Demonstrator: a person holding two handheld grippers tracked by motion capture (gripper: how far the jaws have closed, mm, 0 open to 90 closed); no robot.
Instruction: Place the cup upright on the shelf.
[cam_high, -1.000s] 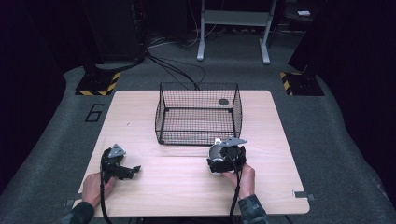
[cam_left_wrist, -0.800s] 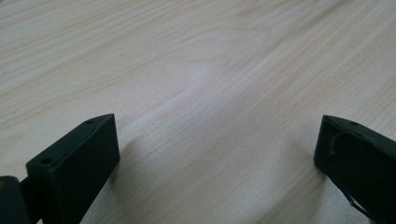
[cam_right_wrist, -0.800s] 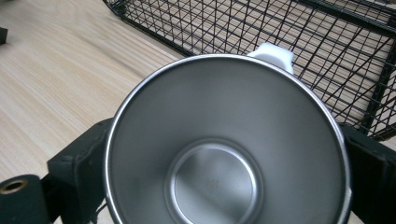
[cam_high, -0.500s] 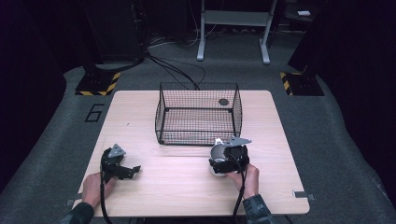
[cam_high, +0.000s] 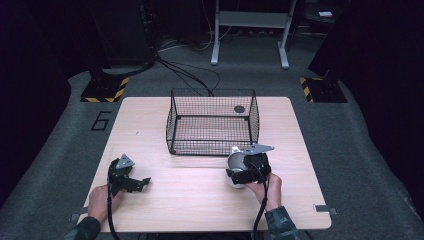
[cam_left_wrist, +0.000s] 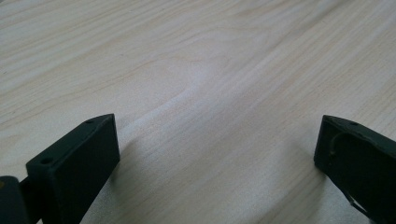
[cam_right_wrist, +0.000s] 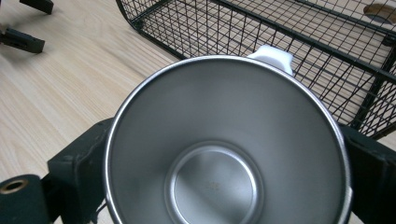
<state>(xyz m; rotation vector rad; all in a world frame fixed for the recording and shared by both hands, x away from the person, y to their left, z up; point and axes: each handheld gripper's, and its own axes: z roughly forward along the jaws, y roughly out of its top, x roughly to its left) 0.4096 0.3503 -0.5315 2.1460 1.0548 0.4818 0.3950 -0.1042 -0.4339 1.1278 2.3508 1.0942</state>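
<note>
Pale wooden tabletop (cam_high: 200, 200) carries a black wire basket (cam_high: 212, 122), with dark floor around it. Between the right gripper (cam_right_wrist: 224, 158) fingers (cam_right_wrist: 79, 168) stands a steel mug (cam_right_wrist: 224, 154), clamped across its body, white handle (cam_right_wrist: 273, 57) pointing away toward the basket just beyond. It looks stiff, light and empty, but its smooth wall may slip; gripping across the body below the rim seems sound. Left gripper (cam_left_wrist: 215, 154) rests spread wide on bare wood.

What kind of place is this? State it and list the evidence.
Probably a lab or recording studio: a lone wooden table on grey carpet marked with a number 6, hazard-striped stand bases, and loose cables against dark surroundings.
</note>
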